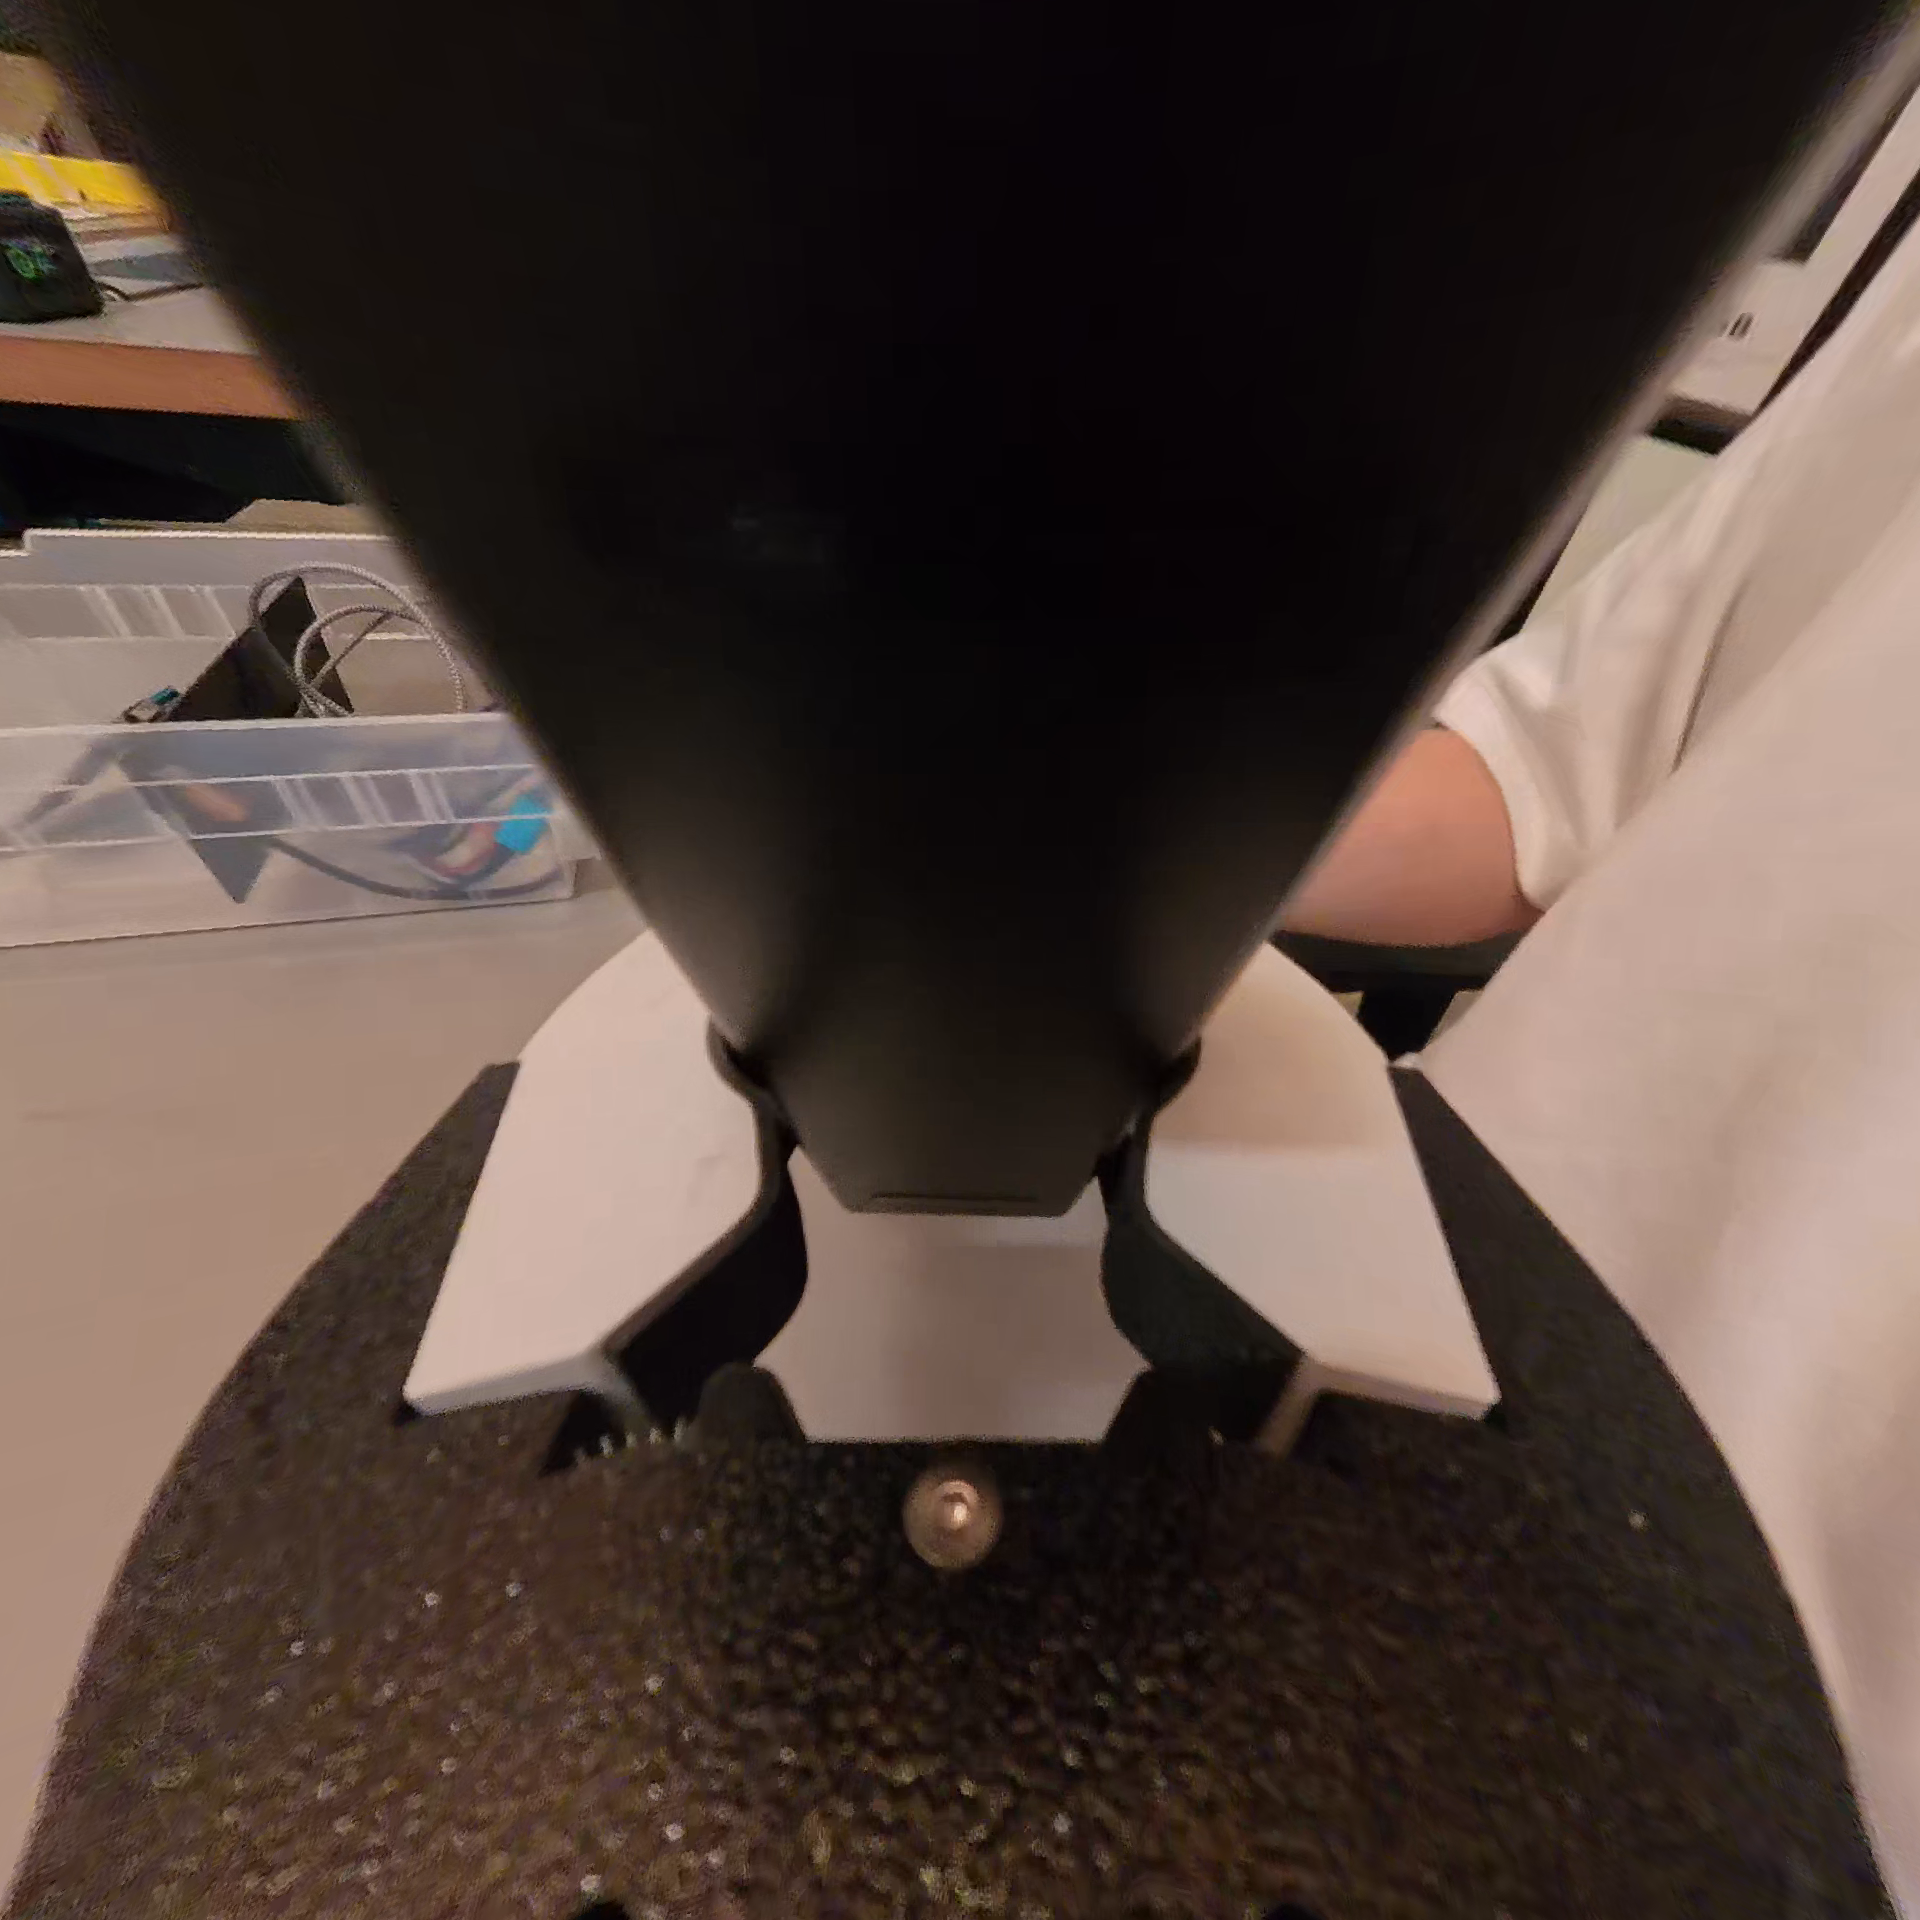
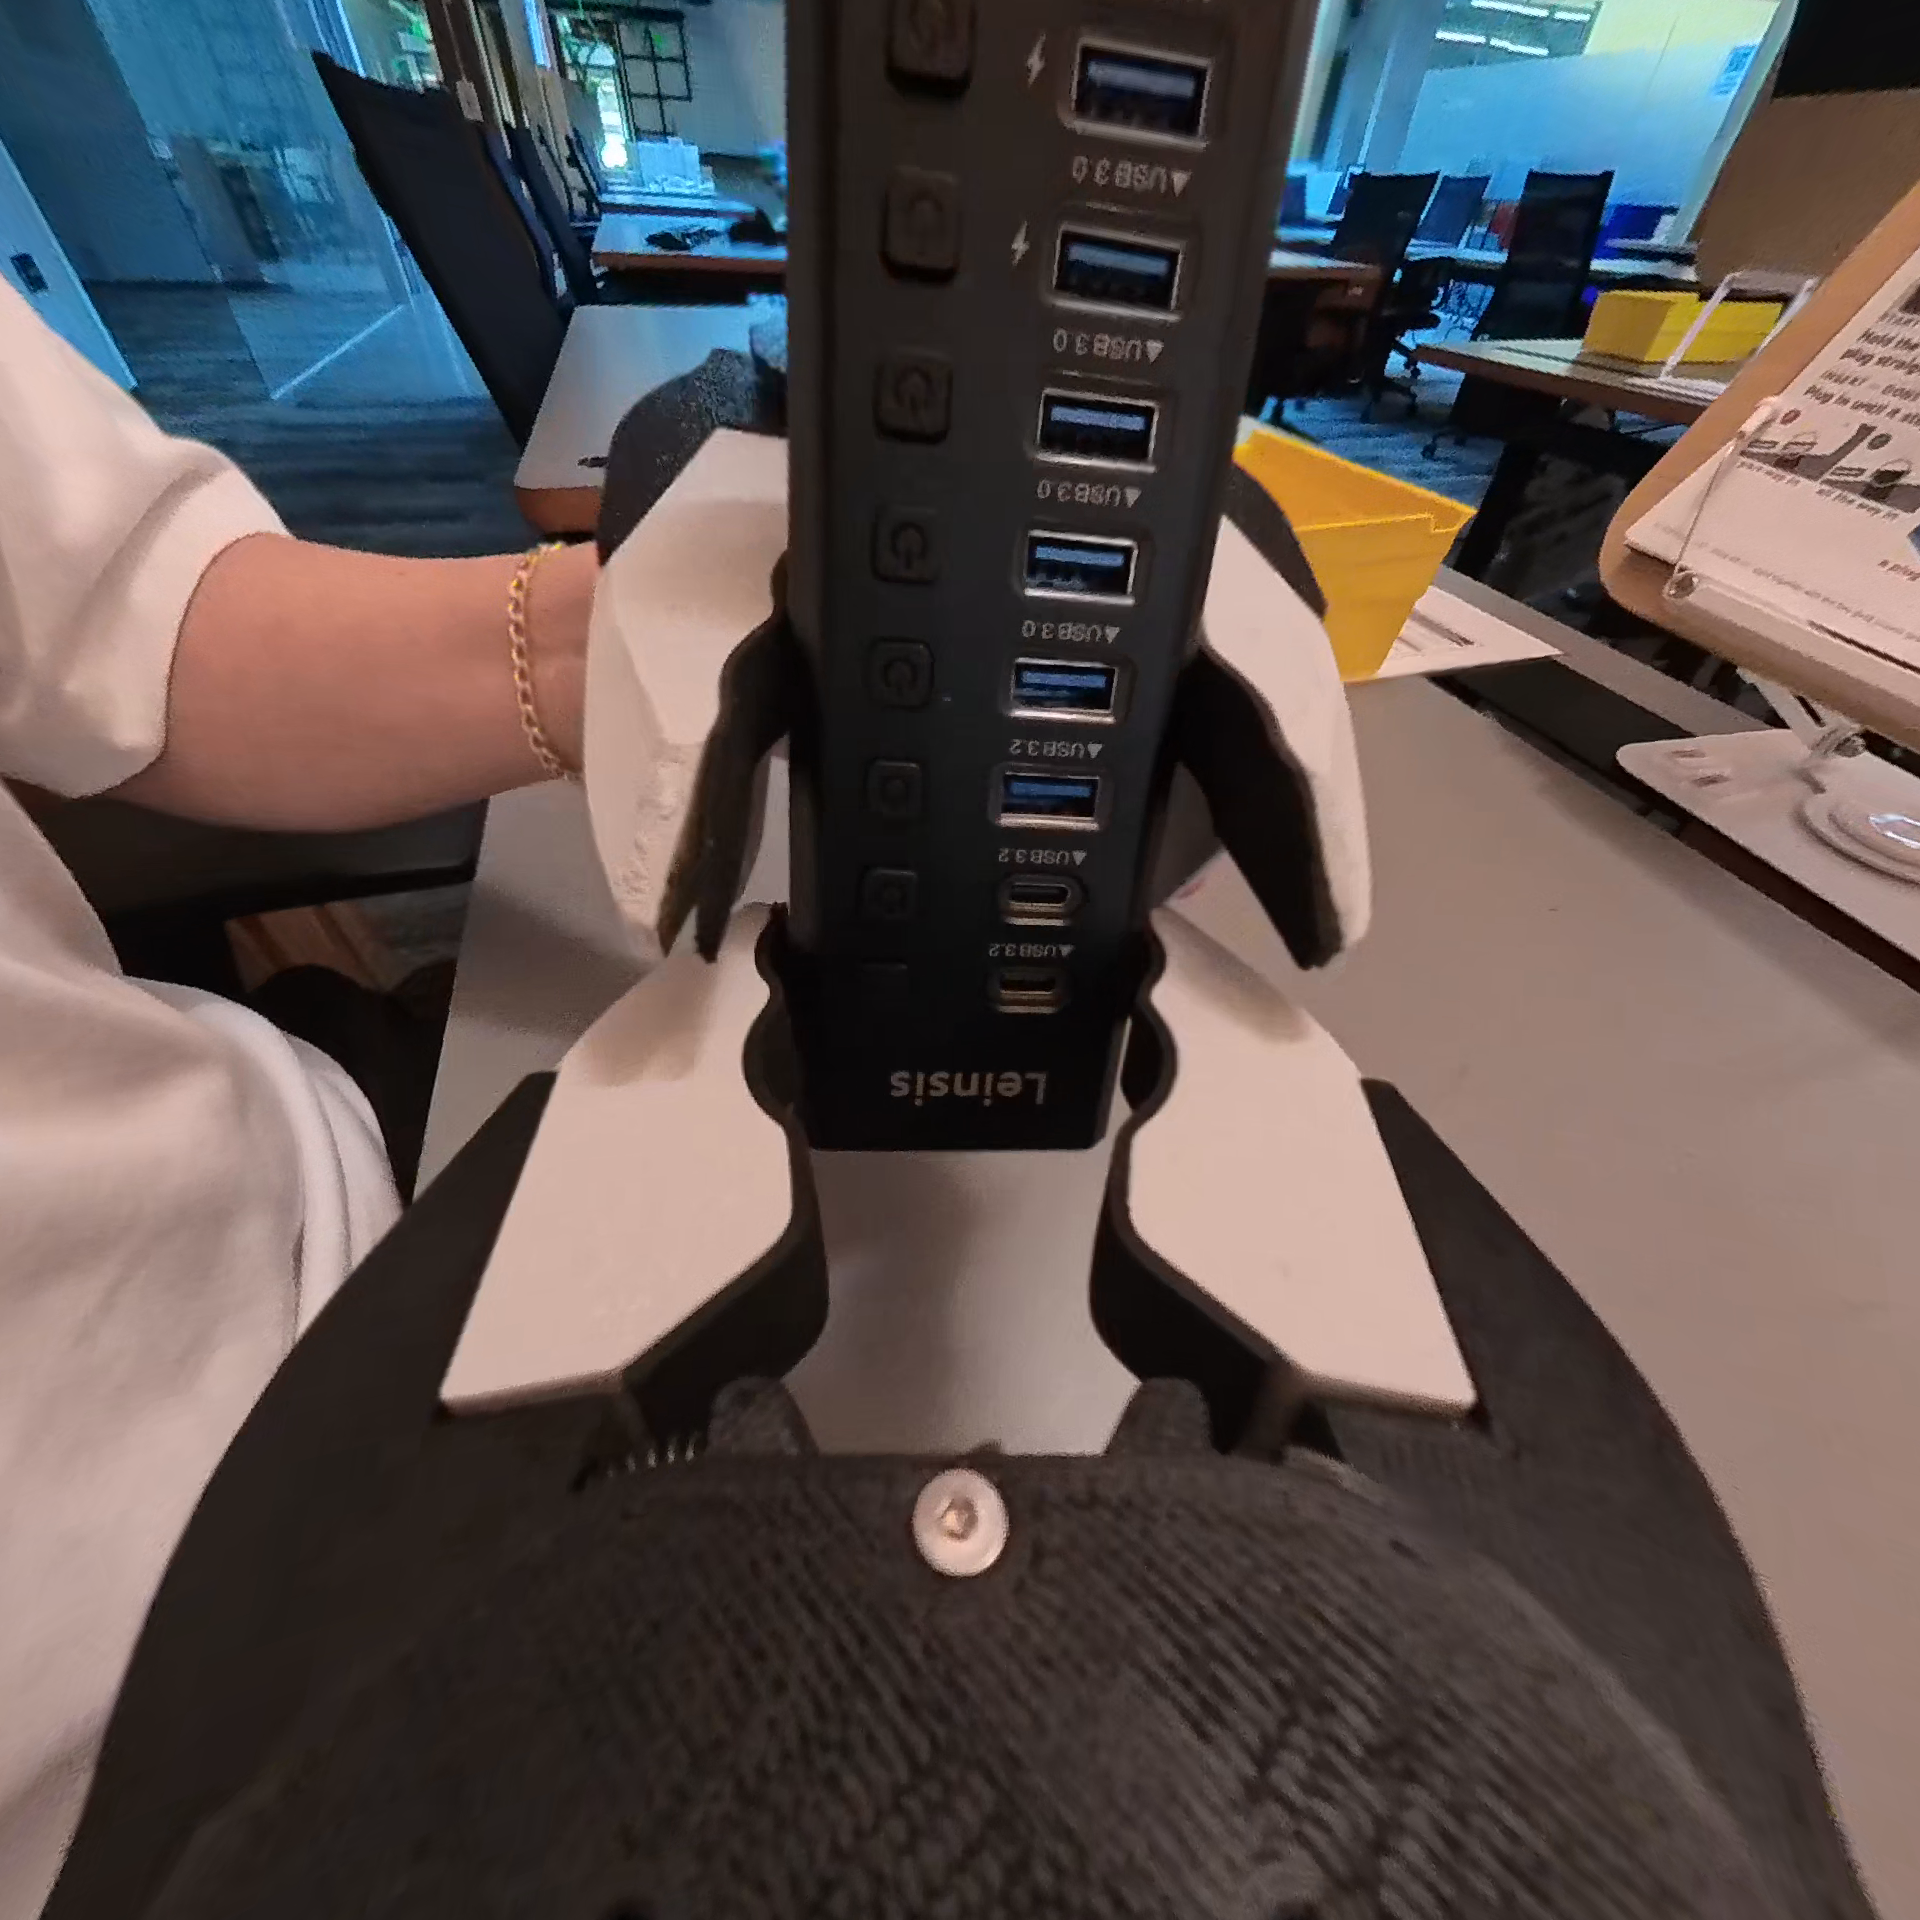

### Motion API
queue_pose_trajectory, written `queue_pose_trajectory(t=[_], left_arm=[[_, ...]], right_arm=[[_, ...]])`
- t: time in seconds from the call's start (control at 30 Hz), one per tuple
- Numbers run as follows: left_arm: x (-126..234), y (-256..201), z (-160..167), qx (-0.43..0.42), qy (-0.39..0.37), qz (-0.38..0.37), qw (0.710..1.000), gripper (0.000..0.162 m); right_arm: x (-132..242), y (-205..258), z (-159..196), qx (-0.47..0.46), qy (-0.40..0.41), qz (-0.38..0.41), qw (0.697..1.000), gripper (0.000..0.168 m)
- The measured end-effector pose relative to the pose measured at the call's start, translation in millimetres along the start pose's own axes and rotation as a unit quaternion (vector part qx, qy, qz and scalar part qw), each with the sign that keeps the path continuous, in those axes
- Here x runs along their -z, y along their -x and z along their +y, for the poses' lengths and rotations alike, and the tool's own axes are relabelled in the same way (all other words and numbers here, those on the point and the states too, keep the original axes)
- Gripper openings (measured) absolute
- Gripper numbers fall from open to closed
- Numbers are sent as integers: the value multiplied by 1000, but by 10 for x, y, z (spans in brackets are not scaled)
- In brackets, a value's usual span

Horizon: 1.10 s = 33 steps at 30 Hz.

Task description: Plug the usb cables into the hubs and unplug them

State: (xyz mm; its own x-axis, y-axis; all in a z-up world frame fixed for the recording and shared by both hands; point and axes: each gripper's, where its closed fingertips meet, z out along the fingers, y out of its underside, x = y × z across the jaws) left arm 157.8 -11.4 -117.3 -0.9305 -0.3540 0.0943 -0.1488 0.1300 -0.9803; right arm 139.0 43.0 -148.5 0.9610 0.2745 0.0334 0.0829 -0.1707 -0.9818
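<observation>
- Right wrist view: the hub [image 2: 997,582], a long black bar with a row of ports and buttons on its face, runs straight ahead from the right gripper [image 2: 956,1039]; its long axis lies along the fingers, and its near end sits between them.
- The right gripper is clamped on that near end, one finger pressed to each narrow side.
- The left gripper [image 2: 977,748], just beyond, faces the right one and grips the same hub a little farther up its length, so both hold it off the tabletop [image 2: 1558,1091].
- Left wrist view: the hub [image 1: 935,571] fills the frame ahead of the left gripper [image 1: 951,1101], back side toward the camera, its tapered end pinched between the fingers.
- No cable is plugged into any visible port; the judgement is that the right gripper must let go to fetch a plug.
- Cables [image 1: 353,644] lie in a clear bin [image 1: 125,894], ahead and left of the left gripper.
- A forearm with a bracelet [image 2: 530,665] reaches in from the left behind the left gripper.
</observation>
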Motion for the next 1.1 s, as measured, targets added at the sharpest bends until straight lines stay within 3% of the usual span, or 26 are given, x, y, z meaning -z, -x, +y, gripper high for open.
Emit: queue_pose_trajectory(t=[0.3,0.47,0.57,0.63,0.77,0.93,1.1], left_arm=[[121,-28,20,-11,18,-16,1000,71],[260,126,-133,3,-27,-81,996,78],[421,139,-315,0,-74,-91,993,75],[472,135,-336,-6,-67,-95,993,73],[395,138,-406,-15,-74,-109,991,72],[212,94,-355,-27,-59,-100,993,72],[213,88,-258,-43,-13,-100,994,72]], right_arm=[[-108,47,-18,3,24,2,1000,61],[-83,-63,5,9,41,30,999,61],[-63,-49,45,9,48,25,998,61],[-70,-9,48,1,48,12,999,61],[-192,4,46,-9,43,15,999,62],[-381,25,-139,-37,-13,27,999,84],[-414,12,-33,-17,23,25,999,78]])
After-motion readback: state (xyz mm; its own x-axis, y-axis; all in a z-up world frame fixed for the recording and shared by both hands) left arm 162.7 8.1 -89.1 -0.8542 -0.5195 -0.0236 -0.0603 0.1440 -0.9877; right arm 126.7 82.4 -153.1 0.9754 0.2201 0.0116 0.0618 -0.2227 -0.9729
